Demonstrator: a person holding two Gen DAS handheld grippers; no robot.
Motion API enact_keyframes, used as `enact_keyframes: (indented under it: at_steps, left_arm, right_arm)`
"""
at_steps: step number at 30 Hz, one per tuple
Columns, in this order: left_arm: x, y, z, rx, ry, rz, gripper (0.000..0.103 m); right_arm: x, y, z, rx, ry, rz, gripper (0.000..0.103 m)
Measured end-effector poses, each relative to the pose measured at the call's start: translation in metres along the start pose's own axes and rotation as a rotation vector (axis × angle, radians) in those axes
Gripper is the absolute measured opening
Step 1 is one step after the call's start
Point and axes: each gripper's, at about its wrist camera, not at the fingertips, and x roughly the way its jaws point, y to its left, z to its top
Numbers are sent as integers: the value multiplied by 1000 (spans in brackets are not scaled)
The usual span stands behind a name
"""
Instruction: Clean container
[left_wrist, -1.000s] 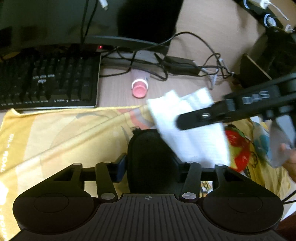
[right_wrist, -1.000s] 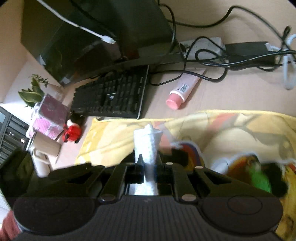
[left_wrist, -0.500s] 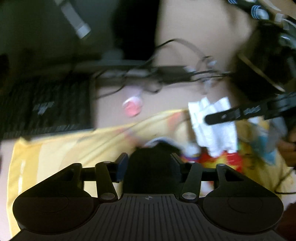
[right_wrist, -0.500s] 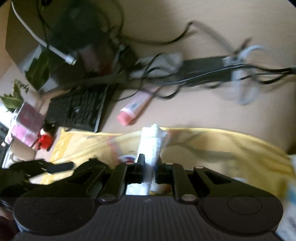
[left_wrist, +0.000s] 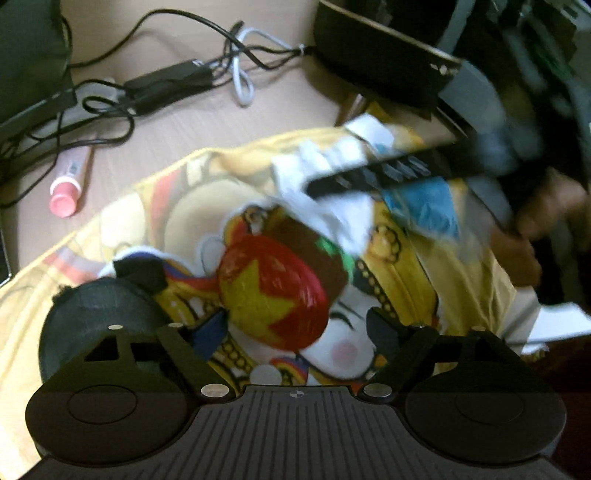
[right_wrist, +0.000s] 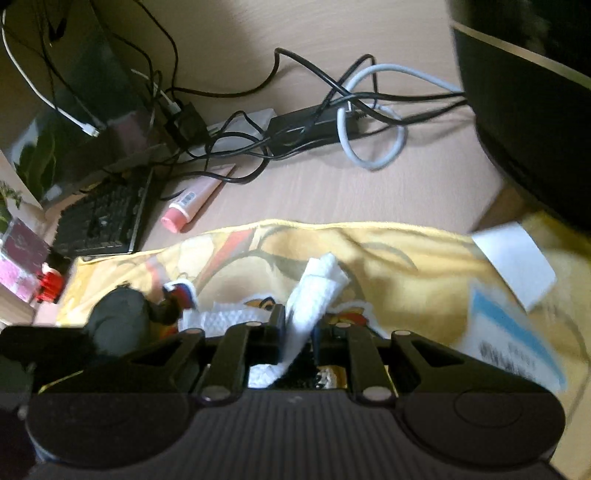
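The black container (left_wrist: 99, 314) lies on a yellow printed cloth (left_wrist: 110, 229), just outside the left finger of my left gripper (left_wrist: 295, 325). That gripper's jaws are opening wide, and only the cloth's red and yellow print shows between them. One finger (left_wrist: 369, 175) of my right gripper crosses the upper right, blurred, with the white tissue (left_wrist: 321, 184) at it. In the right wrist view my right gripper (right_wrist: 297, 323) still pinches the folded tissue (right_wrist: 314, 291) while its jaws ease open a little. The container (right_wrist: 114, 314) sits to its lower left.
A pink tube (left_wrist: 68, 177) and tangled cables with a power brick (left_wrist: 166, 85) lie on the desk beyond the cloth. A keyboard (right_wrist: 103, 218) is at the left and a black box (left_wrist: 376, 66) at the upper right. A hand (left_wrist: 524, 236) holds the right tool.
My left gripper has let go of the black container, opened and swung right, leaving the container beside its left finger. The right gripper has carried the tissue to the right across the cloth.
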Motion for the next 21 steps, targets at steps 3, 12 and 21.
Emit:
enact_keyframes:
  at_steps: [3,12,21]
  left_arm:
    - [-9,8,6,-38,-61,39,87]
    - [-44,2,13,-17,-167,183,94]
    - [-8,-21,26,169,-123,137,94]
  right_arm:
    - [-23,-2,-16,51,-16,54,18]
    - [-81,-15,-25,59,-175,88,16]
    - [-77,-30,-45,128,-74,185,16]
